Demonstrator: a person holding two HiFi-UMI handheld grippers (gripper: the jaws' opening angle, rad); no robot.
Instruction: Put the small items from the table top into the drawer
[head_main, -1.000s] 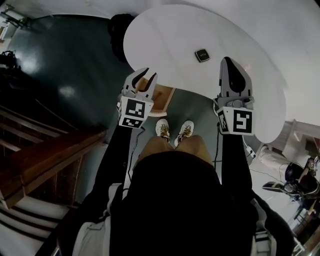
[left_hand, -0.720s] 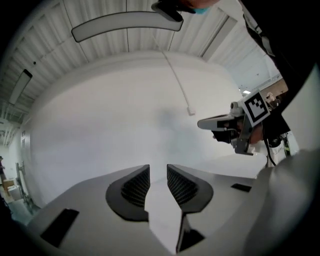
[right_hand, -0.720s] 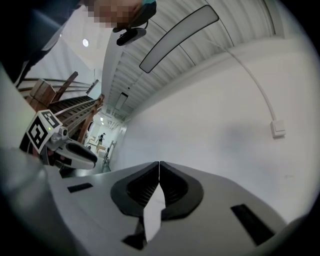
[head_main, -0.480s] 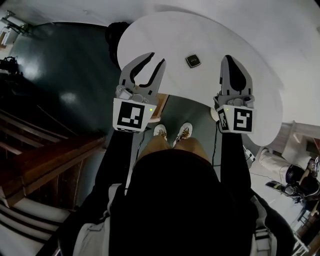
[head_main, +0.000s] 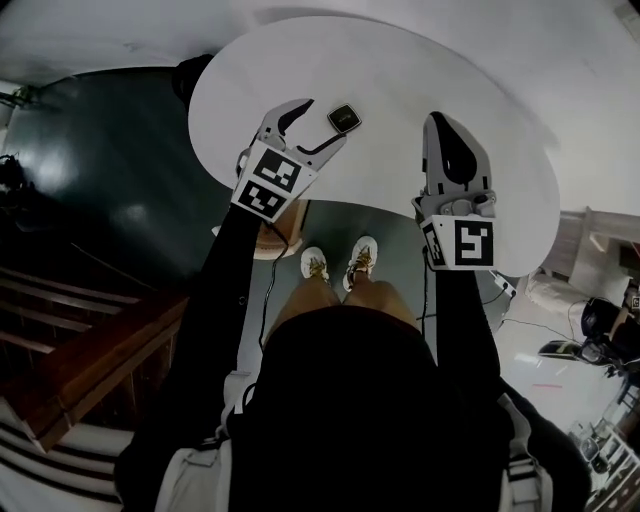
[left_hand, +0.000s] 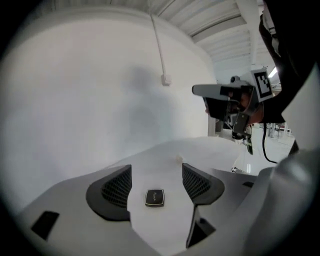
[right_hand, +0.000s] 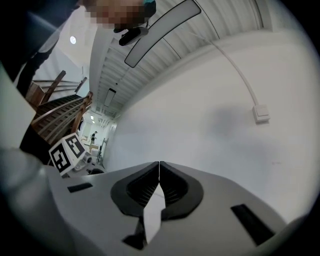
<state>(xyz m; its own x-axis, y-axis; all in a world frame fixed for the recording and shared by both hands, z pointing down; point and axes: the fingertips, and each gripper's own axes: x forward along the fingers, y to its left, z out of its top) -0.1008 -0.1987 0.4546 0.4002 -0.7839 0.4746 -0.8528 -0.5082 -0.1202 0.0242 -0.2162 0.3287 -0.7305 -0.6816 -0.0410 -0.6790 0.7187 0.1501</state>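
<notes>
Fingers (left_hand: 116, 189) just opening, left gripper (left_hand: 156, 172) straddles small case (left_hand: 154, 197).

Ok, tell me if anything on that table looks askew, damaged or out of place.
Nothing stands out. The small dark square item lies flat on the white table, with no visible damage. The left gripper, whose jaws have just been opening wide, frames the item without touching it; the right gripper is shut and empty.

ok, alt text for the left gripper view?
The left gripper has its jaws wide apart, having just been opening, and they frame a small dark square item lying on the white table, with neither pad touching it. At upper right, the right gripper hangs above the table with jaws together, against a plain white wall.
</notes>
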